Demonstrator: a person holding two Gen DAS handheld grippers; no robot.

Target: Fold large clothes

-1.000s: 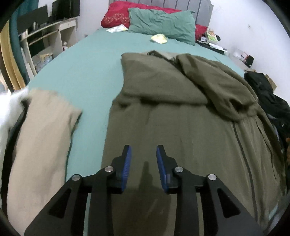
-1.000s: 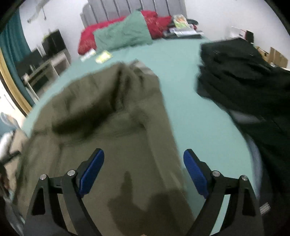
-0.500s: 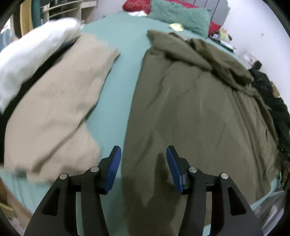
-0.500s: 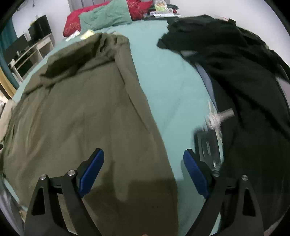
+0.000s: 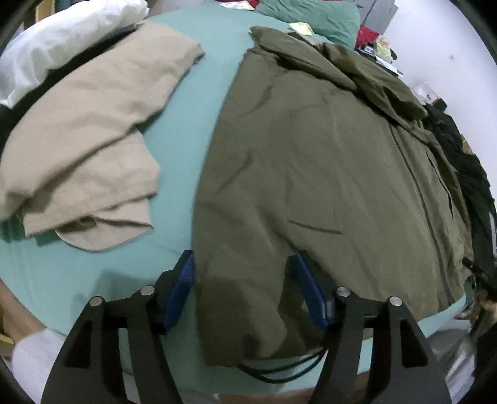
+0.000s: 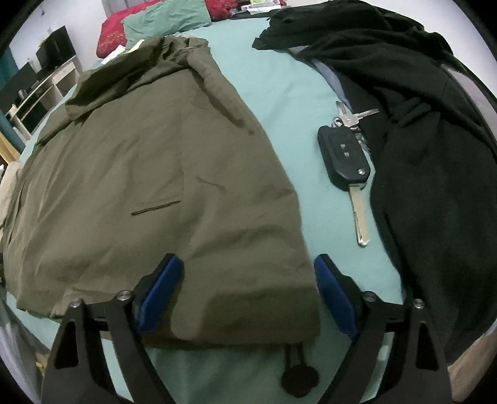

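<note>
An olive green jacket (image 5: 310, 161) lies flat on the teal bed sheet (image 5: 183, 130), hem toward me, sleeves folded over the chest. My left gripper (image 5: 245, 279) is open, its blue pads either side of the jacket's near left hem corner. In the right wrist view the jacket (image 6: 149, 186) fills the left and middle. My right gripper (image 6: 248, 289) is open, its pads astride the near right hem corner. A black drawcord with a toggle (image 6: 298, 376) hangs below that hem.
A beige garment (image 5: 80, 130) and white bedding (image 5: 62, 40) lie left of the jacket. A black garment pile (image 6: 428, 155) lies on the right, with a car key and key ring (image 6: 344, 155) between it and the jacket. Pillows (image 6: 161, 21) are at the headboard.
Both grippers have drawn back and down to the jacket's near hem. The left gripper has opened wider and now straddles the left corner; the right straddles the right corner.
</note>
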